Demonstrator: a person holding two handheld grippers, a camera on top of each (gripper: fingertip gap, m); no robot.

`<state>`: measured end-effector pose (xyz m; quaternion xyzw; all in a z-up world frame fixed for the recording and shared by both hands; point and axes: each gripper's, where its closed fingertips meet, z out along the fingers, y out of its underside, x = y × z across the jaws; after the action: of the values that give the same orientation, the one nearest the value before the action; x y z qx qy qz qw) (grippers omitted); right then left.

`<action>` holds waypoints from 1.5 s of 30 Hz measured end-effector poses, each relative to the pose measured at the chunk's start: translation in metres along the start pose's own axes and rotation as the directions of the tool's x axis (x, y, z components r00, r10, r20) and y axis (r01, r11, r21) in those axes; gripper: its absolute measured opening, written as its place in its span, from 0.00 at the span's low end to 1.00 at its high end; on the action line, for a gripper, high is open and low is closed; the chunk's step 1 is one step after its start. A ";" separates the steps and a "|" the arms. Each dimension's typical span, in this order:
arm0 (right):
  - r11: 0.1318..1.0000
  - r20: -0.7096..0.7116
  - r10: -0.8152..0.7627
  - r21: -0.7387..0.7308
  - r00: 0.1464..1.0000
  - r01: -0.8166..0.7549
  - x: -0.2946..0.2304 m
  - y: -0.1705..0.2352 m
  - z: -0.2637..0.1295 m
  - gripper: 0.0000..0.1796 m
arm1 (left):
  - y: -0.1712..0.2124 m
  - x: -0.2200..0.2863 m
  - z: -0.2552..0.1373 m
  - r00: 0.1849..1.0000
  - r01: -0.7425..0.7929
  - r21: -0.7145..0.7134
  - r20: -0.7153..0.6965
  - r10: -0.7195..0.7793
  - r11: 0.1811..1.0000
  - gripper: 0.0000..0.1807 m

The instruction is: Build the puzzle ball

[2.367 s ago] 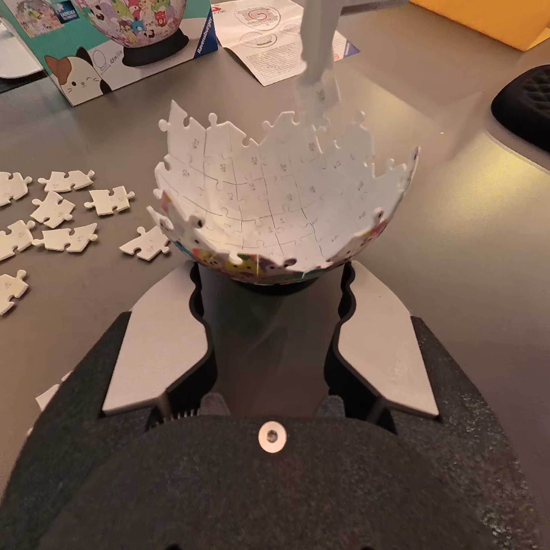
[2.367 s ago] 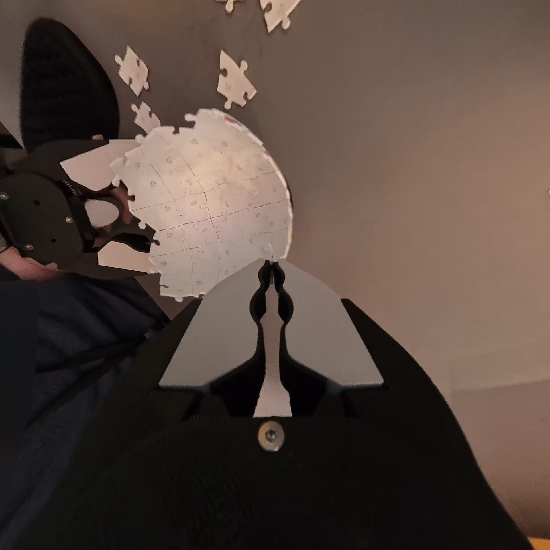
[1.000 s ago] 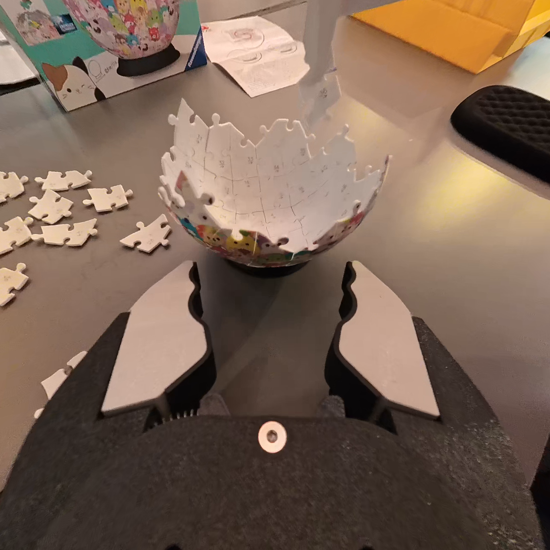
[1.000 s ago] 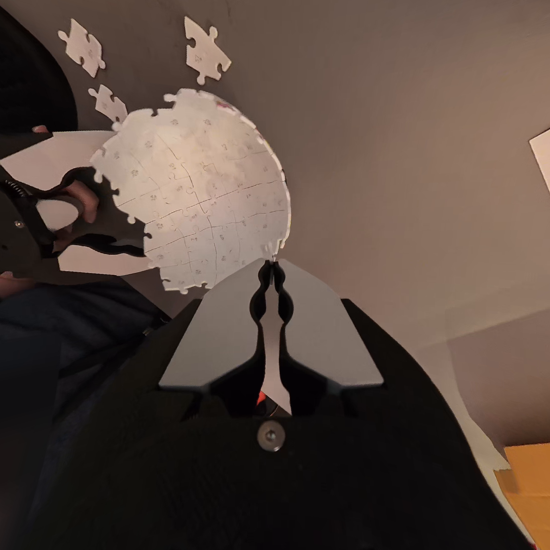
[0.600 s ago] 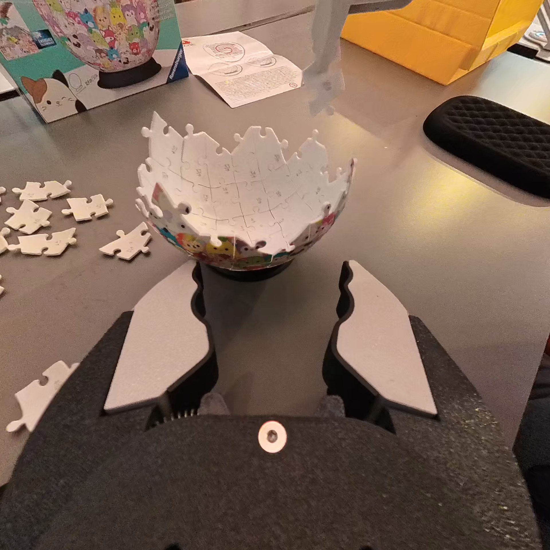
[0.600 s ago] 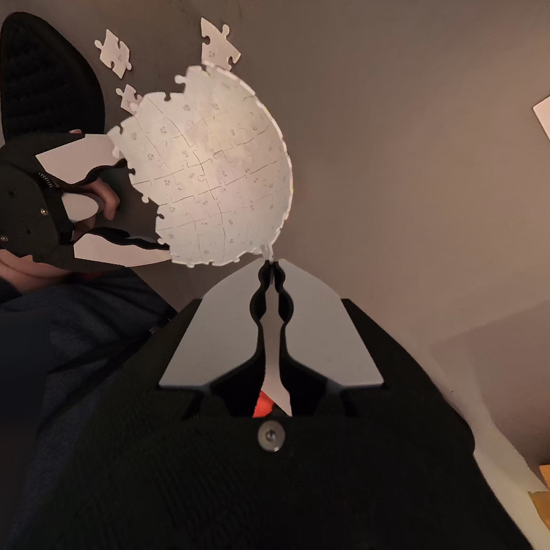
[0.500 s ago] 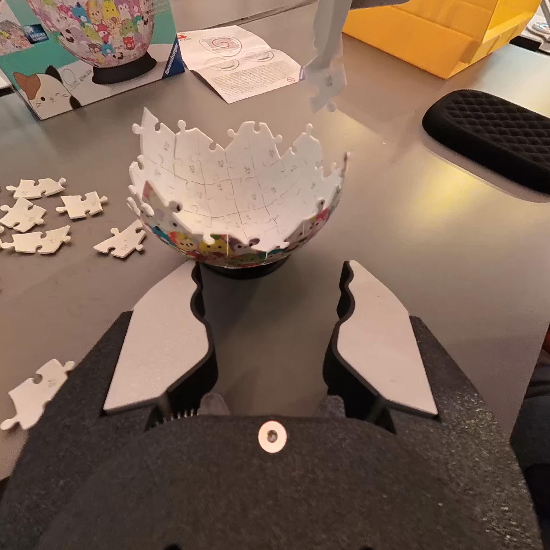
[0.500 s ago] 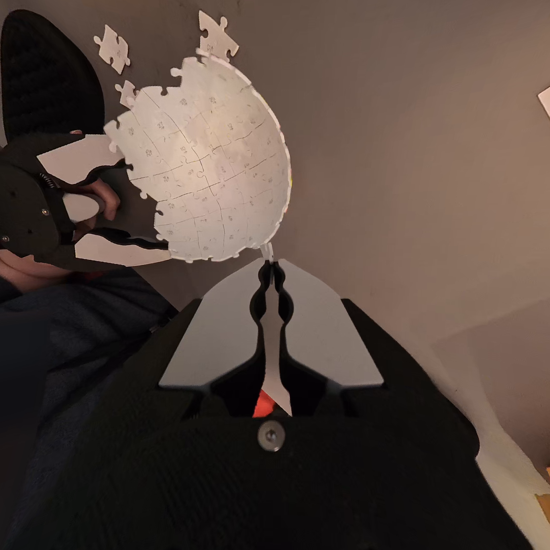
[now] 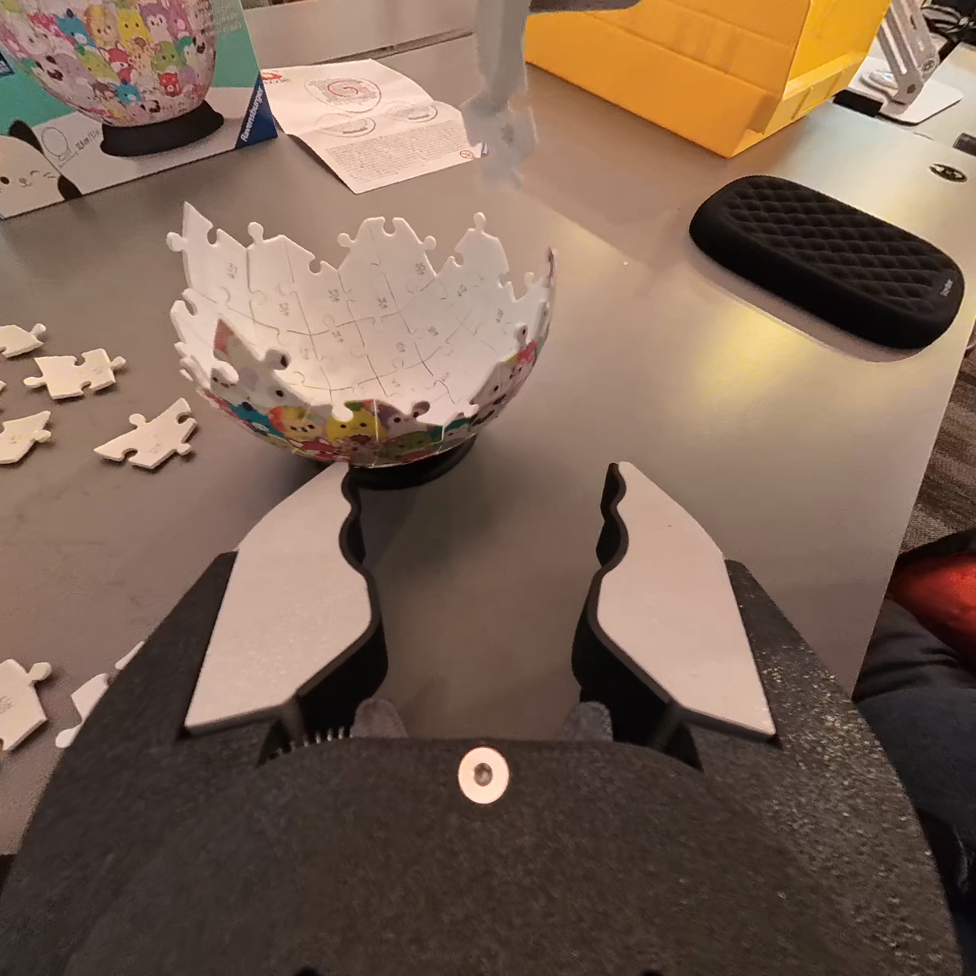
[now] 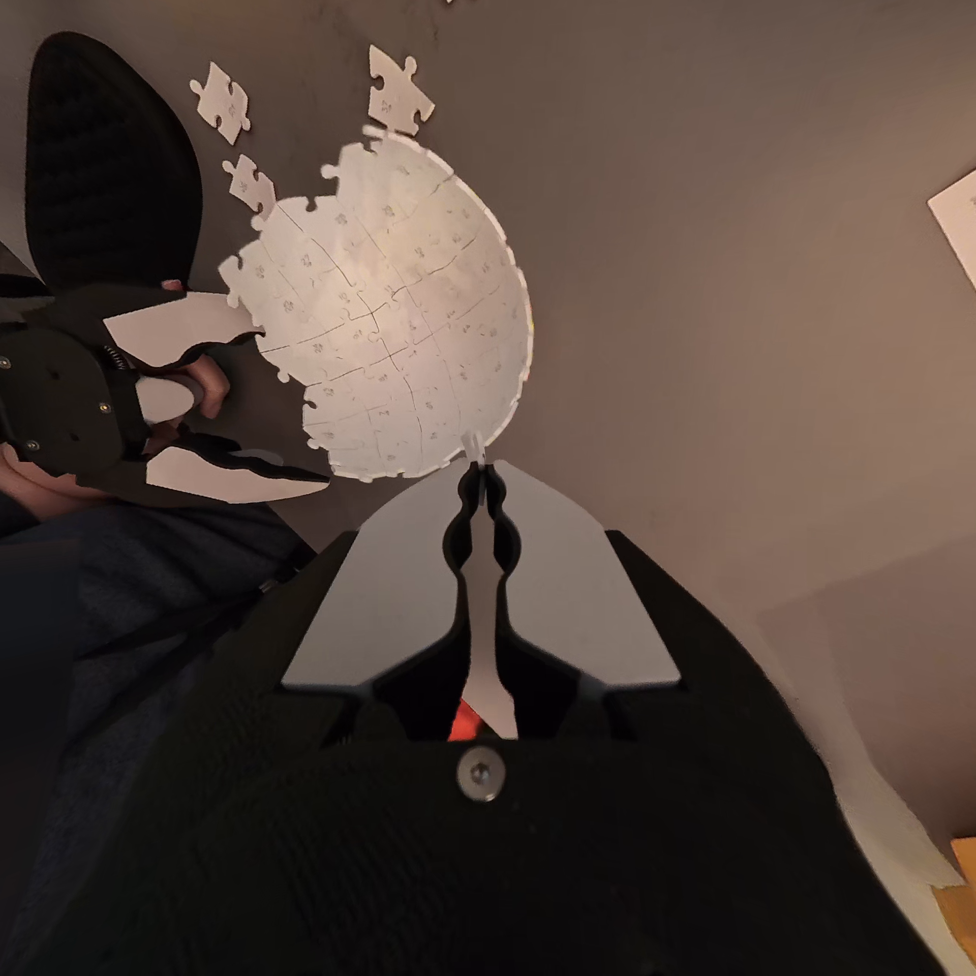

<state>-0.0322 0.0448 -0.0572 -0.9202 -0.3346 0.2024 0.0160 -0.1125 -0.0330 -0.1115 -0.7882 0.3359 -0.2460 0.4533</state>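
The half-built puzzle ball (image 9: 364, 338) is a white-lined bowl with a colourful outside, standing on a black ring stand (image 9: 412, 472). My left gripper (image 9: 478, 475) is open and empty just in front of it; it also shows in the right wrist view (image 10: 285, 401) beside the bowl (image 10: 391, 317). My right gripper (image 10: 481, 467) is shut on a white puzzle piece (image 10: 474, 446), held on edge above the bowl's far rim. In the left wrist view that piece (image 9: 501, 137) hangs blurred, clear of the rim.
Loose white pieces (image 9: 150, 435) lie on the grey table (image 9: 660, 422) left of the ball. The puzzle box (image 9: 116, 90) and a leaflet (image 9: 380, 121) are at the back, a yellow box (image 9: 686, 63) back right, a black pad (image 9: 829, 264) at right. Spacing between my two grippers at the tips: around 12 cm.
My right gripper has lifted the piece up and away from the bowl's far rim. My left gripper has drawn back and swung right, so the bowl sits farther left.
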 end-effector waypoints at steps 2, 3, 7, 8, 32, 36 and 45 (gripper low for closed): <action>1.000 0.007 -0.008 0.002 1.000 0.008 -0.001 -0.004 0.000 0.02 | 0.000 0.001 0.001 1.000 0.002 -0.005 -0.008 -0.002 1.000 0.48; 1.000 0.016 -0.008 -0.001 1.000 0.008 -0.002 -0.006 0.000 0.02 | 0.001 0.002 0.001 1.000 0.003 -0.010 -0.016 -0.003 1.000 0.48; 1.000 0.017 -0.004 -0.028 1.000 0.004 -0.001 -0.013 0.002 0.02 | 0.001 0.004 -0.011 0.998 0.039 0.009 -0.050 -0.039 0.999 0.48; 0.999 0.014 -0.003 -0.043 1.000 0.004 0.000 -0.015 0.003 0.02 | 0.000 0.000 -0.019 0.998 0.050 0.022 -0.050 -0.049 0.999 0.48; 0.906 -0.085 -0.379 0.171 0.922 0.388 -0.033 -0.028 -0.042 0.02 | -0.150 -0.026 0.019 0.642 -0.304 -0.111 -0.758 0.117 0.946 0.13; 0.887 -0.115 -0.405 0.189 0.907 0.420 -0.036 -0.027 -0.049 0.02 | -0.152 -0.014 0.022 0.599 -0.341 -0.096 -0.788 0.138 0.935 0.12; 0.869 -0.169 -0.422 0.204 0.891 0.450 -0.028 -0.028 -0.049 0.02 | -0.148 -0.010 0.035 0.610 -0.399 -0.141 -0.779 0.147 0.906 0.01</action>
<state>-0.0502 0.0546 0.0025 -0.8226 -0.5055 0.1768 0.1912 -0.0494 0.0473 0.0012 -0.6121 0.6436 -0.4227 0.1801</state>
